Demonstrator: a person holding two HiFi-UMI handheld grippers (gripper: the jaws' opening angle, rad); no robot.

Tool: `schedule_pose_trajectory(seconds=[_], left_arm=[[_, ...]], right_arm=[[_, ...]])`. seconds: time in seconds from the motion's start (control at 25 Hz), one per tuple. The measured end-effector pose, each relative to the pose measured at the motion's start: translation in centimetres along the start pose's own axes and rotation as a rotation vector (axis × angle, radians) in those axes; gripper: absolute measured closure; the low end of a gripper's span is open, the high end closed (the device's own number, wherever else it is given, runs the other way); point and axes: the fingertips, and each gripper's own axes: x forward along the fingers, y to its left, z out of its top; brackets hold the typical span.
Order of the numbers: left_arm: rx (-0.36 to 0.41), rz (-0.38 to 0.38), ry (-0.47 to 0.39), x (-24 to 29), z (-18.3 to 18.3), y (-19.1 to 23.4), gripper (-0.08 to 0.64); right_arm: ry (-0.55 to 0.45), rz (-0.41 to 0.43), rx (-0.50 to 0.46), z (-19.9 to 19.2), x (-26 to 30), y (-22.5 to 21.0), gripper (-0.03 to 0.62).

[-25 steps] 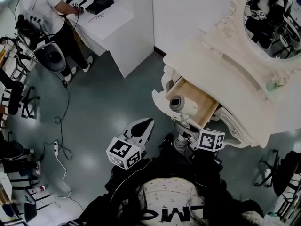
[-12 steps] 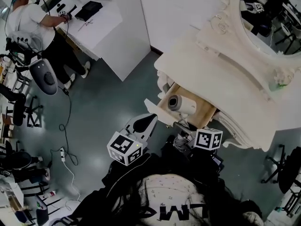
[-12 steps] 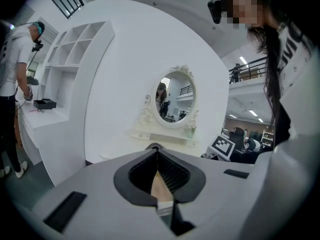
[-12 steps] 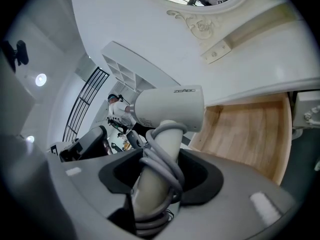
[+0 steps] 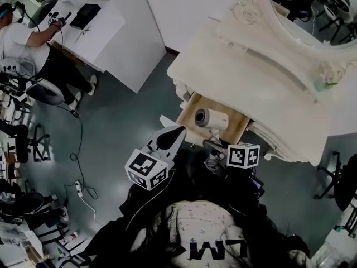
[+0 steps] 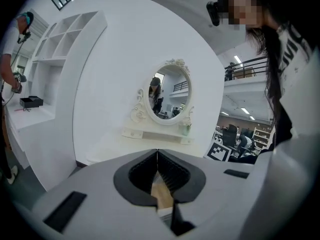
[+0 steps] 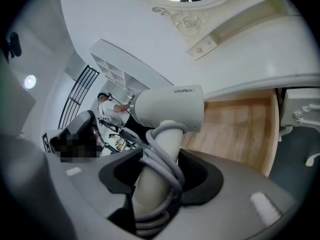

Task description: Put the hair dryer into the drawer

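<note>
A glossy dark grey-green floor (image 5: 122, 116) runs between a plain white wall (image 5: 189, 10) and a cream dressing table (image 5: 262, 77) with carved scrollwork and an oval mirror (image 5: 312, 10) in an ornate frame. At the upper left of the head view a person in a white top (image 5: 19, 41) stands at a white desk (image 5: 97, 29) bearing a black box (image 5: 85, 15). Dark chairs (image 5: 19, 141) stand near, and a cable (image 5: 75, 149) trails across the floor to a power strip (image 5: 78, 187). The left gripper view shows a white cubby shelf (image 6: 60, 34) above that desk and strip lights (image 6: 239, 61) on a ceiling beyond.

hair dryer (image 7: 167, 109): matt white plastic | drawer (image 7: 240, 129): bare light wood | floor (image 5: 122, 121): glossy
</note>
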Motion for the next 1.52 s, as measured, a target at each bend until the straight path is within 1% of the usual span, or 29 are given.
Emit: schedule_pose_trajectory(seconds=[0.16,0.44,0.72,0.88,1.08,1.28,1.4,1.52], left_arm=[[0.007,-0.044,0.021,1.3,-0.2,0.0,0.560],[0.024,-0.123,0.038,3.7,1.2,1.8,0.560],[0.040,-0.176,0.046,5.3,3.1,4.5,0.560],[0.044,-0.206,0.061,6.0,3.5,5.6,0.560],[0.041,-0.236,0.064,6.7,4.2,6.8,0.560],[0.025,-0.264,0.071,7.3,4.0,7.9,0.560],[0.020,-0.268,0.081,7.4,3.9,8.8,0.560],[0.016,-0.269,0.086,7.4,4.0,9.6,0.560]], right_arm=[[0.028,-0.031,0.013,0.0,0.5,-1.3,0.362],[0.091,-0.106,0.025,0.7,2.1,-5.0,0.362],[0.145,-0.159,0.098,1.2,4.5,-7.9,0.362],[0.191,-0.192,0.128,1.0,5.9,-9.4,0.362],[0.218,-0.236,0.174,1.1,7.0,-11.5,0.362],[0.258,-0.323,0.141,1.2,7.5,-13.9,0.362],[0.280,-0.382,0.105,1.3,7.8,-15.5,0.362],[0.294,-0.421,0.074,1.3,7.9,-16.6,0.362]])
